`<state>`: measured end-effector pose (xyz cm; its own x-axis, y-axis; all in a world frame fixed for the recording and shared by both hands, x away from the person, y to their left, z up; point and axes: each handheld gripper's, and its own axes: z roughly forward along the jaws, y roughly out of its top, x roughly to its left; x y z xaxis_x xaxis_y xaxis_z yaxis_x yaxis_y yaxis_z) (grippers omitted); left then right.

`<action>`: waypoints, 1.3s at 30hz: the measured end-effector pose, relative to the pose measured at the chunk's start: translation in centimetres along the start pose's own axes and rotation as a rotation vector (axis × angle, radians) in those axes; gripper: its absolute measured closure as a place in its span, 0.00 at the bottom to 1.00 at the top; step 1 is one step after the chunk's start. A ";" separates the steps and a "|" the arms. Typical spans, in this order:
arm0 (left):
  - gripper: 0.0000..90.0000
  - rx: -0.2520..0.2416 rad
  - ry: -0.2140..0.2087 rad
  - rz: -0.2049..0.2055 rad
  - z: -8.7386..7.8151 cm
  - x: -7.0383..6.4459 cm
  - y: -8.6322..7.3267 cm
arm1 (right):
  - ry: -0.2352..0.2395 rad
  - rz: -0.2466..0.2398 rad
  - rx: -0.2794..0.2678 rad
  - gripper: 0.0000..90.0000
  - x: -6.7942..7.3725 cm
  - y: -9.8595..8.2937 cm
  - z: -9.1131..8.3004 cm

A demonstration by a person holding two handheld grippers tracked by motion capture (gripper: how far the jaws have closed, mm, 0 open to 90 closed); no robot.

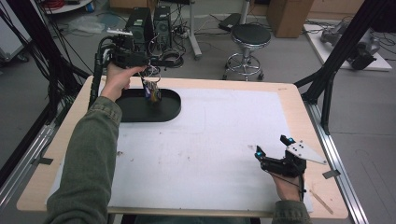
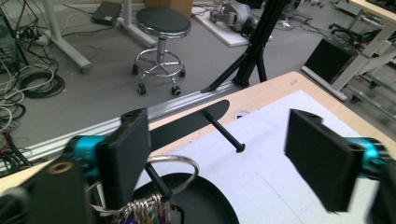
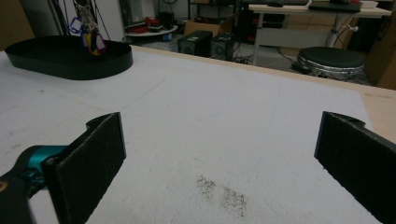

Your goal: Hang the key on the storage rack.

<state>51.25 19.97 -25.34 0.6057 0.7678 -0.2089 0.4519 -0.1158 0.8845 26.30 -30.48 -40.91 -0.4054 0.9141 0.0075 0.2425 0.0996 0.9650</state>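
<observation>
Holding the left tool [image 1: 152, 70] up over the far left of the bench [image 1: 289, 98], we are keeping its jaws wide apart, clamped on nothing. A bunch of keys [image 1: 152, 91] is hanging from the left one of its two jaws: in the left gripper view the silver ring [image 2: 173, 161] is looped around that jaw, with the coloured tags [image 2: 144, 214] bunched below it. The bunch is dangling over the black oval tray [image 1: 140, 109], which is sitting at the far left of the white mat [image 1: 210, 140]; we cannot tell whether the lowest keys are touching the tray floor.

In the right gripper view the keys [image 3: 89, 32] are showing far off, hanging upright above the tray [image 3: 70, 60].

We are resting the right tool [image 1: 273, 151] low at the near right of the bench, well apart from the tray and the keys. Its jaws are also standing wide apart, with bare mat [image 3: 210, 130] between them and a faint dark smudge [image 3: 224, 193] on the mat just ahead of them.

Beyond the far edge of the bench, a round black stool [image 1: 250, 37] is standing on the floor.
</observation>
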 end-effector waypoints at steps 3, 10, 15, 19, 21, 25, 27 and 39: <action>0.18 0.026 -0.023 0.010 -0.1 -0.1 -0.1 | 0.001 -0.002 0.003 0.01 -0.1 0.0 0.0; 0.10 0.068 -0.053 0.031 -0.2 -0.6 -0.9 | 0.000 0.015 -0.002 0.01 -0.2 0.0 0.0; 0.06 0.095 -0.060 0.034 -0.4 -0.7 -1.6 | -0.001 0.018 0.003 0.01 -0.2 0.0 -0.1; 0.02 0.103 -0.050 0.031 -1.1 -0.7 -2.3 | -0.001 0.015 0.003 0.01 -0.3 0.0 0.1; 0.02 0.097 -0.042 0.029 -1.5 -0.5 -2.6 | -0.002 0.017 0.003 0.01 -0.3 0.0 0.1; 0.02 0.087 -0.032 0.011 -2.4 -0.1 -3.4 | -0.004 0.022 0.003 0.01 -0.3 0.0 0.1; 0.02 0.081 -0.031 0.003 -2.8 0.1 -3.9 | -0.009 0.027 0.004 0.01 -0.4 0.0 0.0; 0.02 0.053 -0.016 0.012 -4.5 -0.4 -5.7 | -0.016 0.029 0.007 0.01 -0.3 0.0 0.0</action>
<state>45.48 23.11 -28.42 0.6213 0.7561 -0.2056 0.4782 -0.1580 0.8639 26.44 -30.77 -40.96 -0.3843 0.9227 0.0309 0.2602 0.0761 0.9625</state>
